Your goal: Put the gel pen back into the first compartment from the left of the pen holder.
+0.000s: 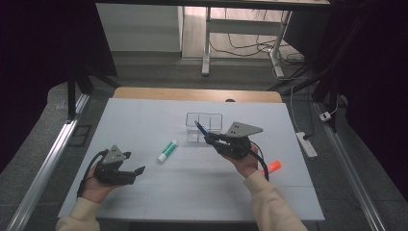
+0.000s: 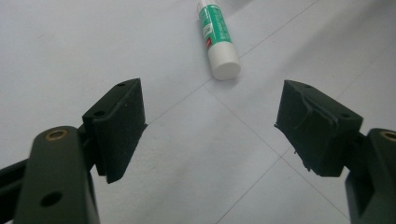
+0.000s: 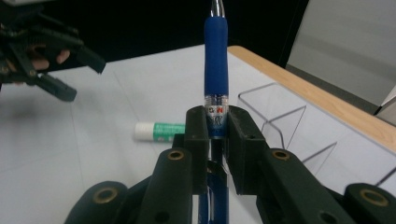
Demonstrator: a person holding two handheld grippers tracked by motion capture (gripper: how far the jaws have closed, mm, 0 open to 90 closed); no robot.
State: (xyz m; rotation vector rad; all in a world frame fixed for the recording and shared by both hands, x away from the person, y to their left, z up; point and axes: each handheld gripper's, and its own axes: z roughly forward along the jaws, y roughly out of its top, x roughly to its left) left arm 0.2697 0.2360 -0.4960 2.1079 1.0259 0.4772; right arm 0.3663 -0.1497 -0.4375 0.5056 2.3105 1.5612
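My right gripper (image 1: 210, 139) (image 3: 216, 128) is shut on a blue pen (image 3: 215, 70) (image 1: 200, 128), whose tip rises past the jaws toward the clear plastic organizer (image 1: 204, 126) (image 3: 280, 116). A green and white glue stick (image 1: 166, 150) (image 2: 217, 38) (image 3: 159, 131) lies on the white table mat between the two hands. My left gripper (image 1: 137, 172) (image 2: 210, 128) hovers low at the front left, jaws wide apart with nothing between them, the glue stick a little ahead of them. In the right gripper view the left gripper (image 3: 70, 70) appears at the upper left.
An orange marker (image 1: 272, 167) lies on the mat to the right of my right hand. The wooden table edge (image 1: 197, 94) runs behind the mat (image 1: 144, 120). Desk legs and cables stand on the floor beyond.
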